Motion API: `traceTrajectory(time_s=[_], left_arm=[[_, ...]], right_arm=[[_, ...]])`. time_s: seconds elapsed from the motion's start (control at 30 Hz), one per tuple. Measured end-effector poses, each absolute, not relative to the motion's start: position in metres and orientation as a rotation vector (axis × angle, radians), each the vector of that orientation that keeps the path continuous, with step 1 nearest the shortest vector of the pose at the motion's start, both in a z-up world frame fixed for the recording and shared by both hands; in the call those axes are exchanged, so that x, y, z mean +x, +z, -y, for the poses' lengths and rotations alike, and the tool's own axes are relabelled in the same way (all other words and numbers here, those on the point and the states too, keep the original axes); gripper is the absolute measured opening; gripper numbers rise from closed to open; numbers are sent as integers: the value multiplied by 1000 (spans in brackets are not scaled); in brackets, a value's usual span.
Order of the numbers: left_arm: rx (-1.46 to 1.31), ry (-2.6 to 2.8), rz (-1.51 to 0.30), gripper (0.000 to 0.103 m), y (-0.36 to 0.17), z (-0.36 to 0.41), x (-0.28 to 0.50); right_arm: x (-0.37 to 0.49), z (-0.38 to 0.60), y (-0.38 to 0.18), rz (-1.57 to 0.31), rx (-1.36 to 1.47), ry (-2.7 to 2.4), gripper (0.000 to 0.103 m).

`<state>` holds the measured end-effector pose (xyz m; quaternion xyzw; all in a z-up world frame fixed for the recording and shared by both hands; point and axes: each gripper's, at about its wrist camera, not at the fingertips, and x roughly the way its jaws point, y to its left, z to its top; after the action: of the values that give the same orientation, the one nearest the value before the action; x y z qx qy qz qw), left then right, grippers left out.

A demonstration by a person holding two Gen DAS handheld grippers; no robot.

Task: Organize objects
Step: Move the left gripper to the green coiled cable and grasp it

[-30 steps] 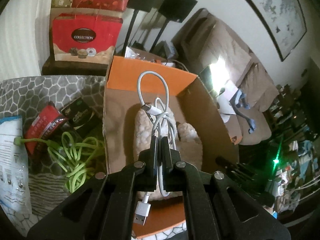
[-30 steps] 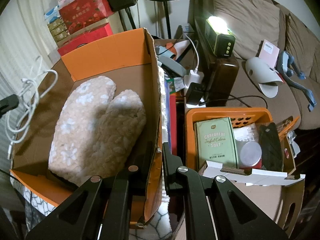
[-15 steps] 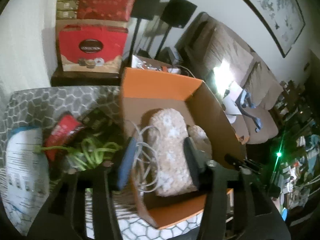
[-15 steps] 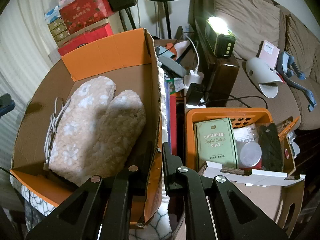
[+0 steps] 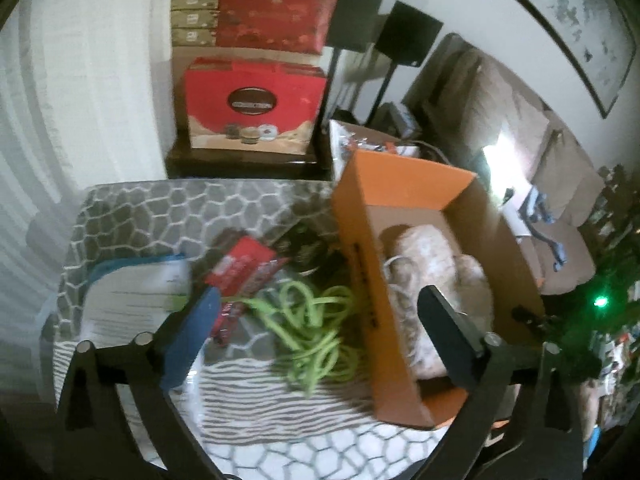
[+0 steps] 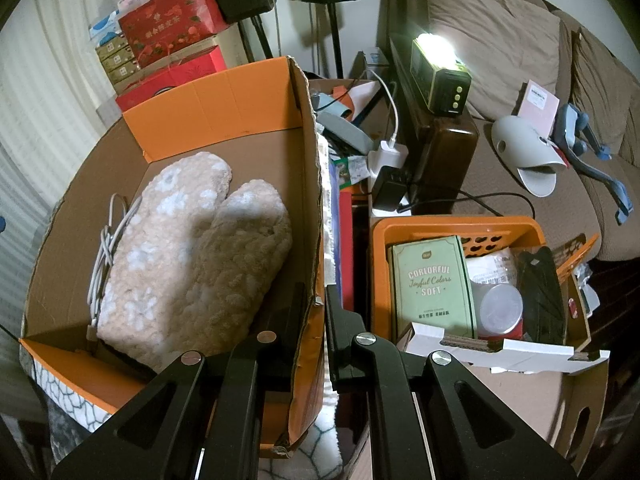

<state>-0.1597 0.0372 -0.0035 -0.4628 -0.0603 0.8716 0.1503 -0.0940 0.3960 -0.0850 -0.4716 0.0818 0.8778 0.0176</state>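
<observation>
The left tool (image 5: 320, 320) stands with its jaws wide apart, having just been opening, and nothing sits between them; it hangs over the near stretch of the grey counter with the pale pebble pattern (image 5: 168, 216). That view is smeared, so small things are hard to read. The tangled lime-green cable (image 5: 316, 328) lies on the counter just beside the left wall of the open orange cardboard box (image 5: 360, 248). A red snack packet (image 5: 244, 268) lies beyond it, half behind one blue-faced finger (image 5: 192, 336), and a dark packet behind that is too blurred to name. A white printed sheet (image 5: 132, 300) runs off under the tool's frame.

In the box, the coiled white charging cable (image 6: 108, 252) lies along the left inner wall, touching the fluffy peach slippers with white paw prints (image 6: 192, 256); its lower end slips out of sight under them.

The right tool (image 6: 318, 308) is clamped on the box's right wall, one finger inside, one outside. Its frame hides the box's near right corner.
</observation>
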Motion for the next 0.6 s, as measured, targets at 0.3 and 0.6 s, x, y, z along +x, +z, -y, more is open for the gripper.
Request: traceTrajectory(time_s=[0.3, 0.6], left_arm=[[-1444, 2445, 88, 101, -43, -32, -161], [-1466, 2403, -25, 101, -78, -44, -158]], right_arm=[[-94, -396, -85, -253, -1466, 2728, 8], [-94, -395, -85, -250, -1466, 2727, 8]])
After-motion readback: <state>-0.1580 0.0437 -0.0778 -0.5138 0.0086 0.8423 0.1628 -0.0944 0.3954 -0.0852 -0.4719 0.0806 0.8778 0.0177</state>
